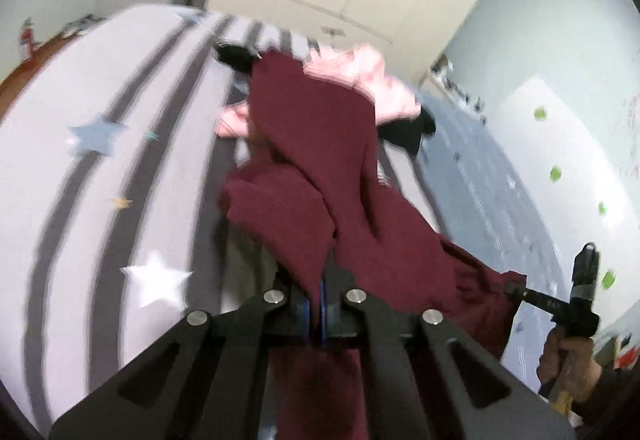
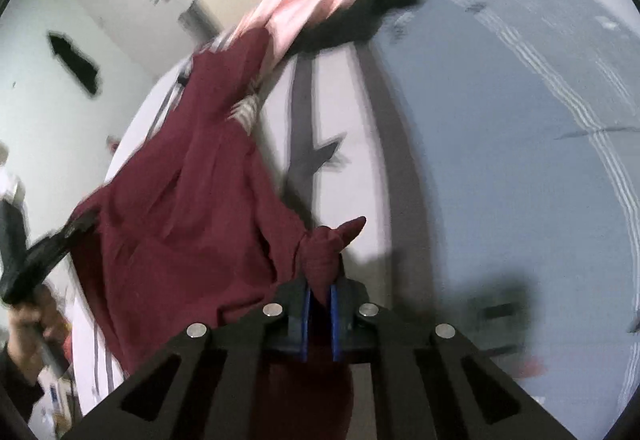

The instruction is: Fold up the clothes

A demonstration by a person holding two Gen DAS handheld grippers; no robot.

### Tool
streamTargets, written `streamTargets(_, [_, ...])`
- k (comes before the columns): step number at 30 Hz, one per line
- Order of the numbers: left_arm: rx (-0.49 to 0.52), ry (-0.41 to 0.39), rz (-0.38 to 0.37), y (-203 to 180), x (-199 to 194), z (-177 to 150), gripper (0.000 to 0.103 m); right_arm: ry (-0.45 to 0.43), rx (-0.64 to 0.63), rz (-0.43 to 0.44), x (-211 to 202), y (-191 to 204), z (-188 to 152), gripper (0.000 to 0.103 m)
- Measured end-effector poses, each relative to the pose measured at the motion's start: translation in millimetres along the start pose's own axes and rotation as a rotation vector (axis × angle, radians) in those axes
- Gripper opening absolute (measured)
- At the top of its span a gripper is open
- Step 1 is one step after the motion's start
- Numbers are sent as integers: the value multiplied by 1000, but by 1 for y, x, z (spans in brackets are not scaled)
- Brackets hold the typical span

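Seen first from the left wrist cam: the left gripper (image 1: 320, 304) is pinched tight on an edge of the maroon garment (image 1: 320, 144), w/ cloth bunched betw. the blue pads, presumably so the piece can be lifted clear of the pile and spread for folding. The garment is strung up off the striped star bedsheet (image 1: 100, 168), its far end trailing over a pink garment (image 1: 372, 80) and a black garment (image 1: 408, 132) at the far side of the bed. At the right edge the right gripper (image 1: 516, 288) is seen closed on another part of the same cloth, held apart so the fabric is stretched betw. the two. From the right wrist cam: the right gripper (image 2: 320, 304) is clamped on a twisted corner of the maroon garment (image 2: 192, 200), a detail not legible in the other view. A pale blue blanket (image 2: 520, 160) to the right is shown broadly here. The left gripper (image 2: 80, 226) appears at the left, blurred, w/ a hand (image 2: 32, 320) below it.
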State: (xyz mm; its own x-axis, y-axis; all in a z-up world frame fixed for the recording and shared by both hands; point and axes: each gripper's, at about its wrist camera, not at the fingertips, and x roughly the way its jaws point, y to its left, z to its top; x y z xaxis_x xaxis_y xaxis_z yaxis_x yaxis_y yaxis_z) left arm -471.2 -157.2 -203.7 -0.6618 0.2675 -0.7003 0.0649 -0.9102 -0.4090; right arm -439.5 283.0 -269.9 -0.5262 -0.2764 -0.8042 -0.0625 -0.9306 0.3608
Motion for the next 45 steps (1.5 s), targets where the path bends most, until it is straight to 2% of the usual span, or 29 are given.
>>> streamTargets(3, [-87,-14,21,14,-46,6,2,-46,40,-44,-37,-25,19,6])
streamTargets(5, [-114,15,61,19,-79,-12,2,-58,60,-76,-59,-41,26,6])
streamTargets(7, [-126,74,102,24,-96,-35,2,-29,58,-105,-58,-52,23,6])
streamTargets(10, [-111,146,152,32,-83,-73,2,21,51,-148,-55,-69,16,7])
streamTargets(15, [-180,352,247,62,-20,-134,3,187,30,-228,6,-79,-6,9])
streamTargets(16, [-206,364,254,67,-19,-137,5,223,36,-232,16,-79,-9,12])
streamTargets(18, [-258,389,268,77,-16,-143,13,226,69,-224,19,-82,-13,17])
streamTargets(19, [-281,381,284,82,-21,-140,22,209,88,-213,15,-84,-13,23])
streamTargets(20, [-284,350,293,85,-28,-136,29,189,106,-207,10,-87,-15,38])
streamTargets(21, [-287,319,303,88,-35,-132,33,162,123,-203,2,-91,-17,48])
streamTargets(22, [-284,291,317,91,-41,-127,43,142,135,-201,-5,-95,-20,50])
streamTargets(23, [-296,258,332,97,-46,-122,59,129,148,-196,-11,-99,-24,50])
streamTargets(25, [-319,191,362,111,-57,-111,75,123,183,-169,-20,-106,-33,50])
streamTargets(27, [-393,143,354,130,-55,-100,79,139,206,-139,-22,-107,-45,51])
streamTargets(29, [-464,144,332,151,-46,-101,80,161,221,-110,-20,-107,-57,51])
streamTargets(33, [-560,239,243,169,-6,-104,80,198,223,-57,-14,-102,-84,51])
streamTargets(36, [-554,235,208,170,13,-102,80,192,244,-36,0,-92,-89,51])
streamTargets(37, [-555,223,196,169,11,-100,75,189,257,-28,4,-90,-90,51])
streamTargets(38, [-550,200,181,166,14,-95,61,185,265,-24,7,-87,-89,52])
streamTargets(39, [-512,192,173,158,13,-90,53,180,272,-21,10,-84,-88,53])
streamTargets(41, [-425,182,175,145,14,-80,22,161,266,-2,12,-76,-83,53])
streamTargets(43, [-293,172,180,124,16,-63,4,138,246,8,13,-66,-78,52])
streamTargets(44, [-245,166,174,116,16,-55,4,125,229,-3,14,-61,-74,43])
streamTargets(45, [-196,172,139,111,18,-44,4,119,230,-9,14,-61,-69,20])
